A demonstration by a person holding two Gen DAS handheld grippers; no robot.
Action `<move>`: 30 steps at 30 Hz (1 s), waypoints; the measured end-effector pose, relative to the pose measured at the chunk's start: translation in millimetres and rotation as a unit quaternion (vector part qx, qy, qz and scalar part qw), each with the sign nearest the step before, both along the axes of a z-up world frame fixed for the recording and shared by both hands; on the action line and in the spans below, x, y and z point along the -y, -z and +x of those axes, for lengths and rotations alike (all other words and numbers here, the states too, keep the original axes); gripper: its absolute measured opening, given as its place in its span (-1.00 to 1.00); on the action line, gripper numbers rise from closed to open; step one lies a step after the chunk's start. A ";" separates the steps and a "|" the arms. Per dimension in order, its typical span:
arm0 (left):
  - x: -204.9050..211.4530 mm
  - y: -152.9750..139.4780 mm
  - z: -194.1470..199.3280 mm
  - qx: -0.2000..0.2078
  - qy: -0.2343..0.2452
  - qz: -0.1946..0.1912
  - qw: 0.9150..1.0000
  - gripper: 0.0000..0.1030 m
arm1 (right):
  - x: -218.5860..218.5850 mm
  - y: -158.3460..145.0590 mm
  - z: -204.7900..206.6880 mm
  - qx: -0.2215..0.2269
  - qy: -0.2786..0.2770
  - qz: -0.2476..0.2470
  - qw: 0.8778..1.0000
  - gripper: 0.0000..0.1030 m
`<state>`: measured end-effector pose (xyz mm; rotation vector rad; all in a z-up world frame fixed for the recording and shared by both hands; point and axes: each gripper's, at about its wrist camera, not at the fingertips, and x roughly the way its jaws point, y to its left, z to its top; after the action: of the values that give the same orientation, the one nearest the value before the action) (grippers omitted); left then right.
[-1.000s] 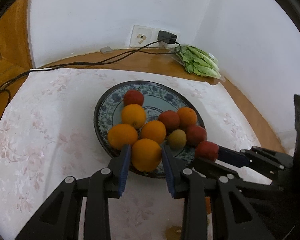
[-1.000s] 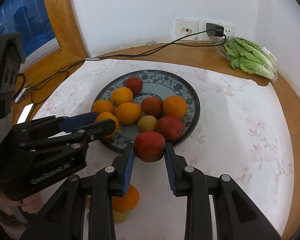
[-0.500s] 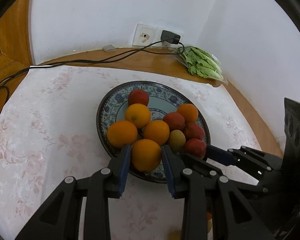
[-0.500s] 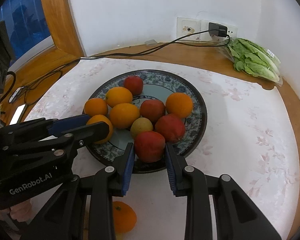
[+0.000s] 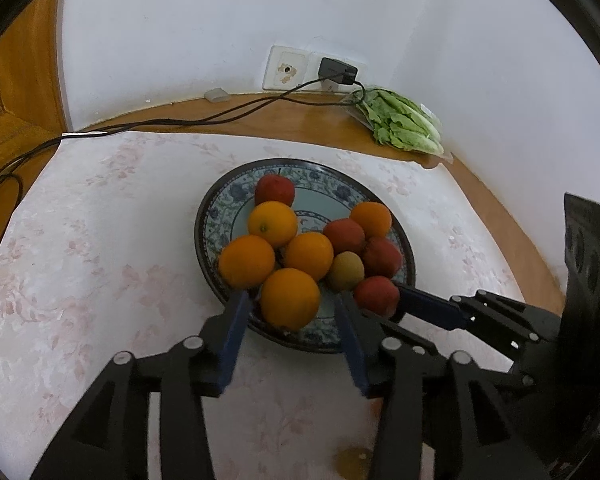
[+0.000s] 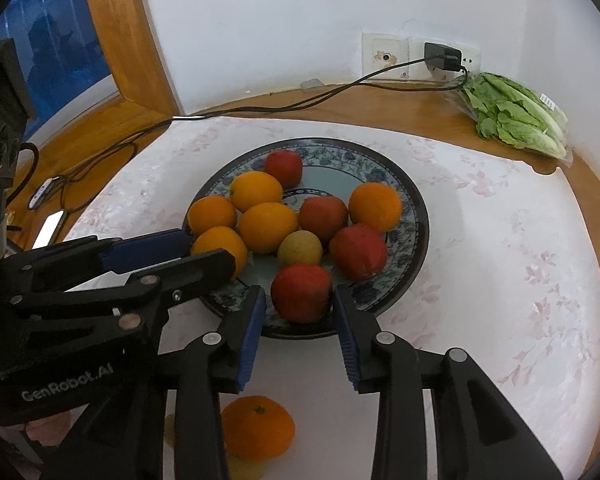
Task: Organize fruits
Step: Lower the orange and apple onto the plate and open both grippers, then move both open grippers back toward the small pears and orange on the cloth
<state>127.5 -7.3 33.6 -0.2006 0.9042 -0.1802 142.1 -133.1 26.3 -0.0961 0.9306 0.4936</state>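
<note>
Round oranges (image 5: 273, 222), red apples (image 6: 358, 251) and one yellow-green fruit (image 6: 300, 247) crowd a blue floral-rimmed ceramic plate (image 6: 410, 200); another orange (image 6: 257, 427) lies off it, on the near side.

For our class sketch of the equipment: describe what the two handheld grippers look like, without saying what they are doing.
The left gripper and right gripper match: black angular linkage arms with round silver pivot pins and flat blue finger pads. White "GenRobot.AI" lettering marks the left gripper's black body.

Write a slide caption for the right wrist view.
Right gripper opening around a red apple on the blue patterned plate.
</note>
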 end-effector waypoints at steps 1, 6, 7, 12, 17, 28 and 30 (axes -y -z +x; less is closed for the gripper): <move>-0.3 -1.4 -2.2 0.001 0.000 -0.001 1.000 0.01 | 0.5 -0.6 -1.4 0.000 0.001 0.003 1.000 -0.24; -2.6 -6.9 -8.8 -0.001 -0.003 0.003 1.000 0.08 | 3.0 -5.4 -10.0 0.003 0.003 0.012 1.000 -0.18; -3.2 -8.3 -10.8 -0.002 -0.003 0.004 1.000 0.08 | 4.2 -6.0 -11.7 0.003 0.005 0.014 1.000 -0.18; -5.0 -11.9 -19.0 -0.005 -0.004 0.003 1.000 0.08 | 10.8 -6.0 -19.9 -0.002 0.010 0.021 1.000 -0.16; -7.8 -14.5 -28.3 -0.007 -0.007 0.003 1.000 0.08 | 18.3 -8.1 -29.0 -0.002 0.019 0.025 1.000 -0.16; -8.5 -15.1 -48.8 -0.013 -0.015 0.001 1.000 0.08 | 33.8 -13.5 -54.7 -0.002 0.033 0.037 0.999 -0.15; -7.5 -14.2 -52.0 -0.014 -0.014 0.003 1.000 0.08 | 37.1 -14.3 -59.0 -0.002 0.036 0.040 0.999 -0.15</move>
<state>75.4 0.2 47.8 -0.2111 0.9289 -0.1502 83.1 -170.2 40.6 0.0109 0.9148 0.4637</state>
